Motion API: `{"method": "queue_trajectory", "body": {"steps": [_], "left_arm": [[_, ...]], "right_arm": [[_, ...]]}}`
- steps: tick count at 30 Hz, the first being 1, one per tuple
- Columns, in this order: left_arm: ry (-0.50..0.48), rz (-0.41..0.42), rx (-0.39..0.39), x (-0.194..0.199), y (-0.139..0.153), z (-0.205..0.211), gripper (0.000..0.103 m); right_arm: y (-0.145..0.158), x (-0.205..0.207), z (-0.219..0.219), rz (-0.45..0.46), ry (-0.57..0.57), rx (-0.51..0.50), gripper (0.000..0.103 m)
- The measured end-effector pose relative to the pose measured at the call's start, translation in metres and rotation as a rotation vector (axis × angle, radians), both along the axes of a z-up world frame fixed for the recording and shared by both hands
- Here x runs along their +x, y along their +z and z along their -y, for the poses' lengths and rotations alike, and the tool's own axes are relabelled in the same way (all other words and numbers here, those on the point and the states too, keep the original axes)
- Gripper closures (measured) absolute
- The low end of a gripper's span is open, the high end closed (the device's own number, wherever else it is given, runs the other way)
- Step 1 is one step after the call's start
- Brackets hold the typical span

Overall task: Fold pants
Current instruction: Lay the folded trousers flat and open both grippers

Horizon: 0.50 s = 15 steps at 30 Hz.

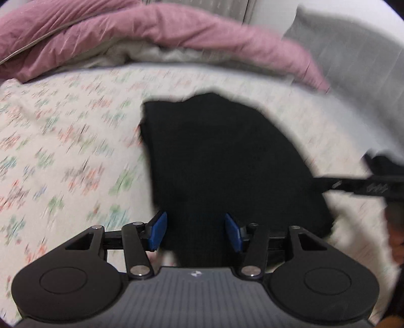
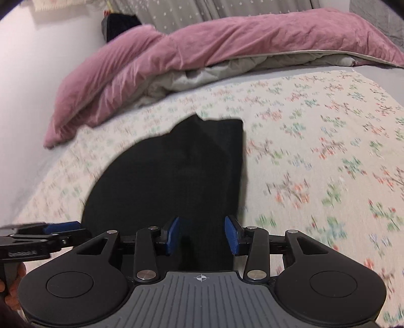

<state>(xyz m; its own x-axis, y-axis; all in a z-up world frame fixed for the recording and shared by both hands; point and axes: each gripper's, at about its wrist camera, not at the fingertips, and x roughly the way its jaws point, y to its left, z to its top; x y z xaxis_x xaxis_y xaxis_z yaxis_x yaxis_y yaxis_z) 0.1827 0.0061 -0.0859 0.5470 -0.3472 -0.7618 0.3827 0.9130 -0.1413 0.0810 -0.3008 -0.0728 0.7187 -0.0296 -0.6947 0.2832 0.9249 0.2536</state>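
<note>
Black pants point(image 1: 222, 161) lie folded into a compact dark shape on a bed, on a cream spread point(image 1: 65, 141) printed with small red and green flowers. In the left wrist view they fill the middle of the frame and run down to its lower centre; in the right wrist view they point(image 2: 171, 181) sit centre-left, with a straight edge on their right side and a small corner poking up at the top.

A left hand-held gripper point(image 1: 196, 230) hangs over the near end of the pants. Its blue pads point(image 1: 158, 230) stand spread apart, with dark cloth showing in the gap behind them but nothing pinched. It also shows at the lower left edge of the right wrist view point(image 2: 50, 228), with a person's fingers point(image 2: 14, 290) below it.

A right hand-held gripper point(image 2: 202, 236) likewise sits over the near end, its blue pads point(image 2: 173, 236) parted with a clear gap and gripping nothing. It reaches in from the right edge of the left wrist view point(image 1: 358, 186), blurred.

A pink duvet point(image 2: 202, 48) with a grey underside is bunched across the top of both views. Grey star-printed fabric point(image 2: 181, 15) rises behind it at the upper centre of the right wrist view.
</note>
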Motion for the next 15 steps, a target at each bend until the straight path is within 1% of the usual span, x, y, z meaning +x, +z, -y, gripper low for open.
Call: {"method": "queue_trajectory", "body": {"steps": [1,3,5,7,8,10,11,12,13,14,15], "left_arm": [[0.007,-0.013,0.015,-0.002,-0.006,-0.002,0.029],[0.015,-0.017,0.019,-0.009,-0.009,-0.007,0.029],[0.031,-0.022,0.024,-0.015,-0.005,-0.011,0.029],[0.050,-0.016,0.017,-0.025,0.003,-0.013,0.029],[0.059,-0.012,0.008,-0.032,0.009,-0.014,0.027],[0.083,0.003,-0.009,-0.045,0.020,-0.012,0.019],[0.098,0.014,-0.013,-0.054,0.028,-0.011,0.011],[0.111,0.028,-0.016,-0.060,0.034,-0.009,0.006],[0.121,0.040,-0.022,-0.067,0.040,-0.007,0.003],[0.132,0.046,-0.028,-0.073,0.047,-0.004,0.000],[0.144,0.044,-0.031,-0.078,0.051,-0.003,0.000]], "right_arm": [[-0.004,-0.005,-0.003,-0.022,-0.007,-0.019,0.063],[-0.013,-0.013,-0.007,-0.069,-0.019,-0.040,0.063],[-0.018,-0.022,-0.009,-0.099,-0.030,-0.048,0.064],[-0.015,-0.032,-0.012,-0.105,-0.046,-0.055,0.064],[-0.012,-0.036,-0.014,-0.110,-0.056,-0.060,0.064],[-0.002,-0.043,-0.020,-0.103,-0.070,-0.082,0.064],[0.003,-0.046,-0.024,-0.097,-0.075,-0.099,0.063],[0.009,-0.050,-0.028,-0.089,-0.080,-0.116,0.056],[0.016,-0.055,-0.034,-0.076,-0.088,-0.131,0.050],[0.021,-0.059,-0.039,-0.059,-0.092,-0.139,0.039],[0.026,-0.061,-0.044,-0.041,-0.092,-0.144,0.035]]}}
